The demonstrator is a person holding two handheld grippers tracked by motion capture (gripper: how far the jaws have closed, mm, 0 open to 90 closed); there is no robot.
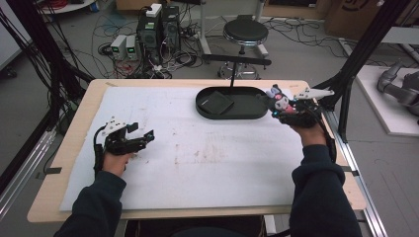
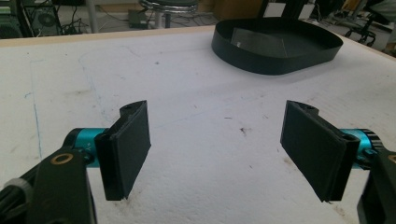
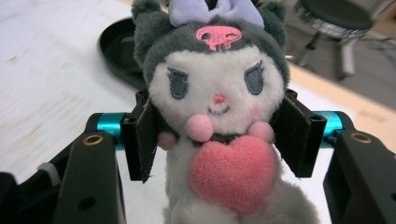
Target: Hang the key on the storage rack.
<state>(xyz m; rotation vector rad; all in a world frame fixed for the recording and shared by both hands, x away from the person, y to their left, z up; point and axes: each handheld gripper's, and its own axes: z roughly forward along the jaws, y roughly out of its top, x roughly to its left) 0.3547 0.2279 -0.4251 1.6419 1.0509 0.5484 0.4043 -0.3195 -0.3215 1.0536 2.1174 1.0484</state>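
A grey and white plush toy (image 3: 217, 107) with a lilac bow and a pink heart fills the right gripper view. My right gripper (image 3: 219, 135) is shut on the plush toy, its black pads pressing both sides of it. In the high view the plush toy (image 1: 279, 101) is held above the right end of a black oval tray (image 1: 207, 112) by my right gripper (image 1: 289, 109). My left gripper (image 1: 144, 136) rests low over the white mat at the left, open. In its own view my left gripper (image 2: 219, 149) has nothing between the jaws.
The black oval tray (image 2: 243, 60) holds a flat dark square piece (image 1: 217, 102) at its left end. A white mat (image 1: 197, 163) covers the wooden table. Behind the table stand a stool (image 1: 245, 32), computer boxes and cables. A black frame post (image 1: 363, 49) rises at right.
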